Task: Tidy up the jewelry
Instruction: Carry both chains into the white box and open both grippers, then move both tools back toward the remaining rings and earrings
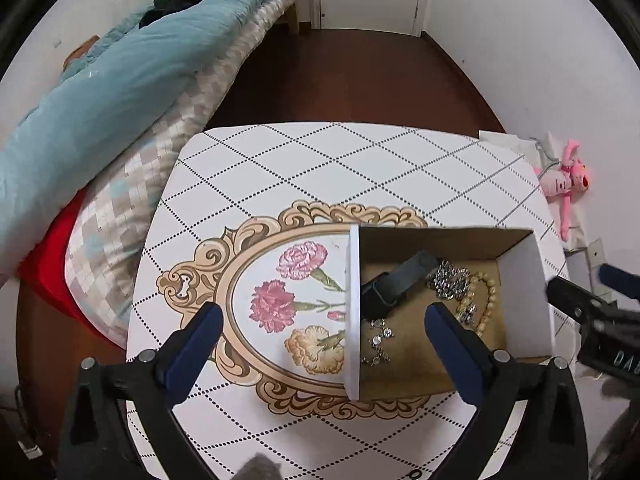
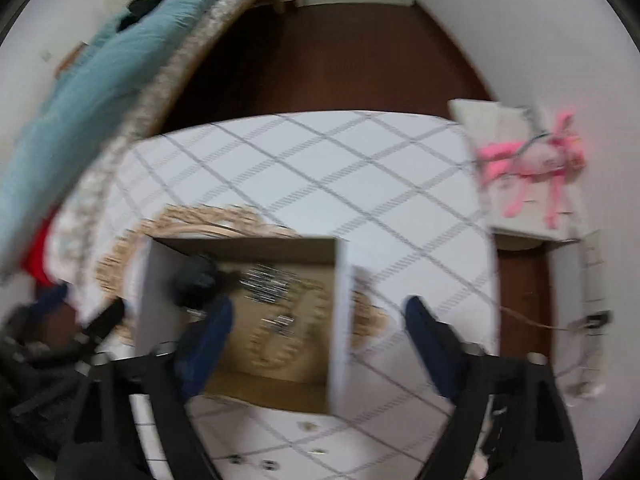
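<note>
1. Left gripper [image 1: 324, 320] spread wide, empty, straddling the near white wall of the open, brown-lined cardboard box [image 1: 524, 280] at lower centre of the left view; right gripper [image 2: 318, 318] also spread wide and empty, low in its own frame, one finger over the box interior.
2. Jewelry all inside the box: black strap watch [image 1: 394, 286] at the left, silver rhinestone cluster [image 1: 448, 280] in the middle, cream bead bracelet [image 1: 486, 300] to the right, thin silver chain [image 1: 378, 338] nearer the lower edge.
3. Likely trouble: pieces lying close together, cluster touching the beads, so a pinch on one probably drags or tangles a neighbour.
4. Further risk: a light box, easily shoved or tipped by a finger catching its wall; thin chain apt to slip out of broad pads.
5. Right view heavily blurred, so aiming there judged unreliable; a few small bits on the worktop [image 1: 320, 160] near its bottom edge, too smeared to identify.
6. Worktop white with a dotted diamond pattern and an ornate gold-framed flower oval, box partly over it.
7. Bed with teal quilt [image 1: 120, 80] at upper left, dark wood floor [image 1: 360, 76] beyond, white walls, pink plush toy [image 1: 568, 180] at right edge.
</note>
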{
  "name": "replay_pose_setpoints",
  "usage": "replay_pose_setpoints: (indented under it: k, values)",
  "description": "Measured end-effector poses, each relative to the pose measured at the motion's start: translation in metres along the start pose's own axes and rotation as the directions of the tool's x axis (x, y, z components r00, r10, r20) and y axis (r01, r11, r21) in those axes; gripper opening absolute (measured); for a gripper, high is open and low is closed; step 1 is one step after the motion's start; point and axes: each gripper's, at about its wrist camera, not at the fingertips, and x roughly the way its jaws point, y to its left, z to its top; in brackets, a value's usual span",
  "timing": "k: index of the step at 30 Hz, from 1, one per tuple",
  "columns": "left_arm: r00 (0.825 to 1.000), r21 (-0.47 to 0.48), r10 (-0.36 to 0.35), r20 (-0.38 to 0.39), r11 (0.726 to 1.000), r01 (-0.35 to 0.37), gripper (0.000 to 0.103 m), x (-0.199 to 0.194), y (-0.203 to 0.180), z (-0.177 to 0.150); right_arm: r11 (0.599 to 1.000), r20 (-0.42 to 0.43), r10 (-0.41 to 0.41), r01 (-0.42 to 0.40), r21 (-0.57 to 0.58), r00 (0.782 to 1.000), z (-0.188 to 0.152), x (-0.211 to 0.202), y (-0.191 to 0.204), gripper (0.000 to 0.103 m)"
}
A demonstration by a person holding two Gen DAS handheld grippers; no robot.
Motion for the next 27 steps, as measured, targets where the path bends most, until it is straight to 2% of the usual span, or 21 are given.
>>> replay_pose_setpoints:
  k: [3, 6, 16, 21, 27]
  values:
    - [1.0, 0.005, 0.004, 0.006, 1.0, -0.004, 0.103, 0.002, -0.003, -0.009, 0.993, 0.033, -0.108, 0.11, -0.042, 0.994, -0.019, -0.003, -0.001, 0.099]
    - [1.0, 0.004, 0.005, 0.001, 1.0, -0.005, 0.103, 0.003, -0.005, -0.017, 0.989, 0.035, -0.135, 0.137, -0.053, 0.99, -0.034, 0.0, -0.002, 0.101]
    - [0.999, -0.011, 0.001, 0.032, 1.0, -0.001, 0.103, -0.018, -0.008, -0.029, 0.996, 0.043, -0.086, 0.086, -0.008, 0.995, -0.058, -0.006, -0.008, 0.101]
    - [0.996, 0.002, 0.021, 0.081, 1.0, -0.021, 0.103, -0.043, -0.011, -0.037, 0.997, 0.098, -0.082, 0.08, 0.015, 0.992, -0.068, -0.029, -0.009, 0.101]
    - [0.991, -0.008, 0.004, 0.137, 1.0, -0.003, 0.103, -0.078, -0.011, -0.049, 0.996, 0.178, -0.091, 0.087, 0.034, 0.98, -0.082, -0.07, -0.01, 0.101]
